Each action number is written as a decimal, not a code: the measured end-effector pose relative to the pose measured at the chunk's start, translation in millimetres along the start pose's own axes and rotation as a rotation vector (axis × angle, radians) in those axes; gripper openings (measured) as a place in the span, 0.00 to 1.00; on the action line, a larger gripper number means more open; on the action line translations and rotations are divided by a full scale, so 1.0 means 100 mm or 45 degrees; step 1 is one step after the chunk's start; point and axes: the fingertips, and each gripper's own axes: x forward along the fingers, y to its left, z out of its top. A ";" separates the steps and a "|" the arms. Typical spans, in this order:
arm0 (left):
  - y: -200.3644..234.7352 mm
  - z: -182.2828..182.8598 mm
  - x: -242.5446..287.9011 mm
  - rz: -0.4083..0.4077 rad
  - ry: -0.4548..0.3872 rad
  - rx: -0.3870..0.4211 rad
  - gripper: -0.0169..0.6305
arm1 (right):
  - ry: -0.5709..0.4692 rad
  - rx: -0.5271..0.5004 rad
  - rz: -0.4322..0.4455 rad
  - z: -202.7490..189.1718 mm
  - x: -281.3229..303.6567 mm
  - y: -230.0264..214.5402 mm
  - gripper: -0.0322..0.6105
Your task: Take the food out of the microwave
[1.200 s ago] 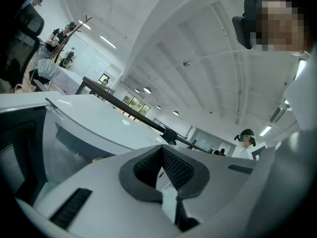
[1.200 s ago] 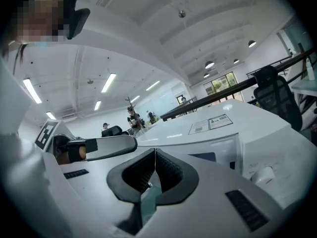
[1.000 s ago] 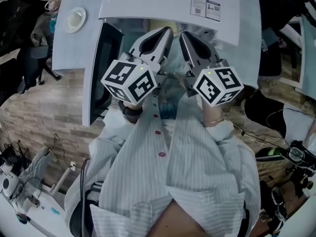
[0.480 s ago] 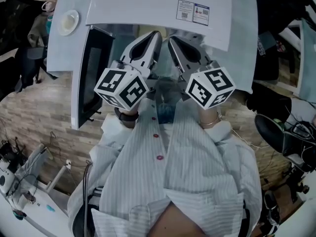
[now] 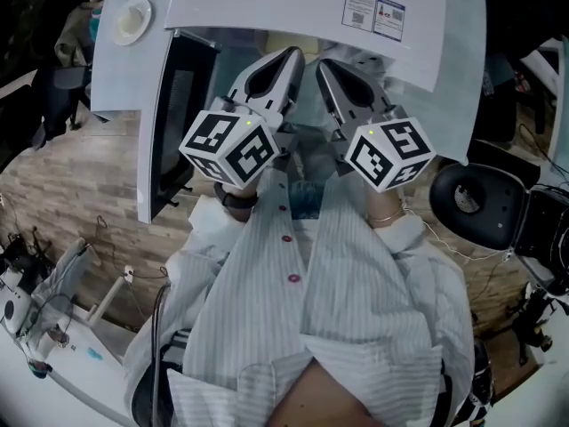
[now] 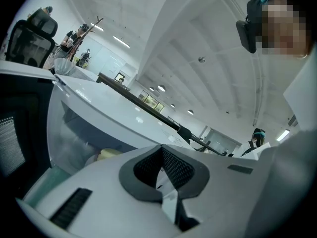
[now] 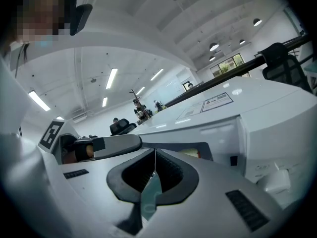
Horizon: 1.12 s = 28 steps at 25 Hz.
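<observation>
On the pale worktop [image 5: 111,78] a boxy white microwave [image 5: 293,3] stands with its dark glass door [image 5: 178,123] swung open to the left. The left hand-held gripper [image 5: 292,56] and the right hand-held gripper [image 5: 325,64] point side by side into its cavity, each clenched on nothing with its jaws pressed together. The pale yellowish food [image 6: 109,153] lies inside the cavity beyond both tips, so little of it showing that its long axis and heading cannot be told.

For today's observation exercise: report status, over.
Left hand-held gripper shut, empty. Right hand-held gripper shut, empty. Food inside microwave. Door open, nothing seen blocking.
</observation>
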 end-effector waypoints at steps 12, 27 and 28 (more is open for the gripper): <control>0.35 -0.28 -0.01 0.046 0.074 -0.067 0.04 | 0.058 0.074 -0.052 -0.30 0.16 -0.14 0.10; 0.84 -0.76 -0.03 0.122 0.178 -0.148 0.04 | 0.150 0.182 -0.153 -0.87 0.39 -0.44 0.10; 0.87 -0.79 -0.03 0.127 0.184 -0.155 0.04 | 0.154 0.188 -0.158 -0.89 0.41 -0.45 0.10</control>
